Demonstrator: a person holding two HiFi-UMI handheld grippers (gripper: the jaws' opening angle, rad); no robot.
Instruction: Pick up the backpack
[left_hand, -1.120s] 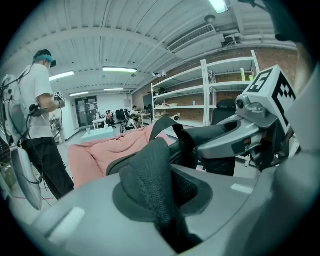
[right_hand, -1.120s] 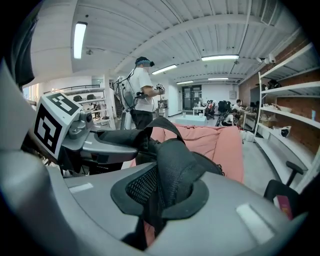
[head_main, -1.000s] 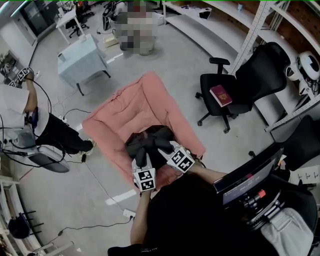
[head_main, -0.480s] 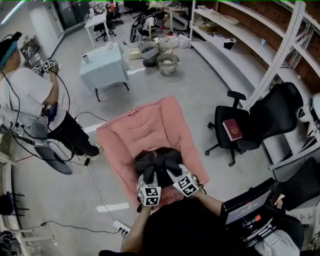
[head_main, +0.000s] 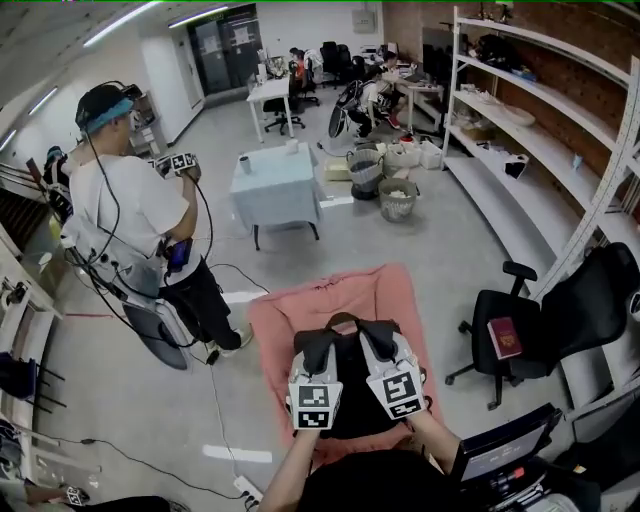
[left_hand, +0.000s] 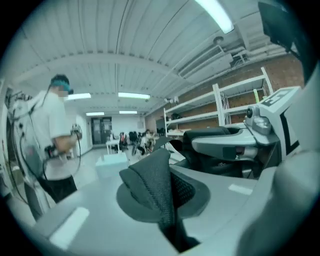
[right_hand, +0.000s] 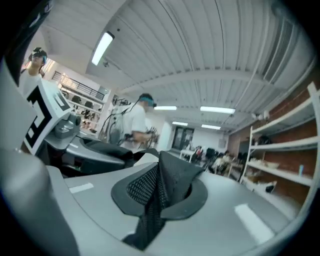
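Note:
The black backpack (head_main: 349, 392) hangs between my two grippers, above the pink cushion (head_main: 290, 325). My left gripper (head_main: 317, 350) is shut on one black mesh shoulder strap (left_hand: 155, 182), which is folded and pinched between its jaws. My right gripper (head_main: 377, 338) is shut on the other mesh strap (right_hand: 161, 186). Both pairs of jaws have just been closing, each with a strap between them. The two grippers are side by side and point nearly level. The right gripper (left_hand: 227, 145) shows in the left gripper view, and the left gripper (right_hand: 82, 145) in the right gripper view. The grippers hide most of the bag's body.
A person in a white shirt (head_main: 130, 210) stands at the left holding grippers, with cables on the floor nearby. A pale blue table (head_main: 275, 185) stands beyond the cushion. A black office chair (head_main: 570, 315) holding a red book (head_main: 503, 337) is on the right, beside shelves (head_main: 540, 130). Baskets (head_main: 398, 198) sit further back.
Both grippers have risen together with the straps, lifting the backpack up off the pink cushion. The head view has tilted up and now takes in more of the room.

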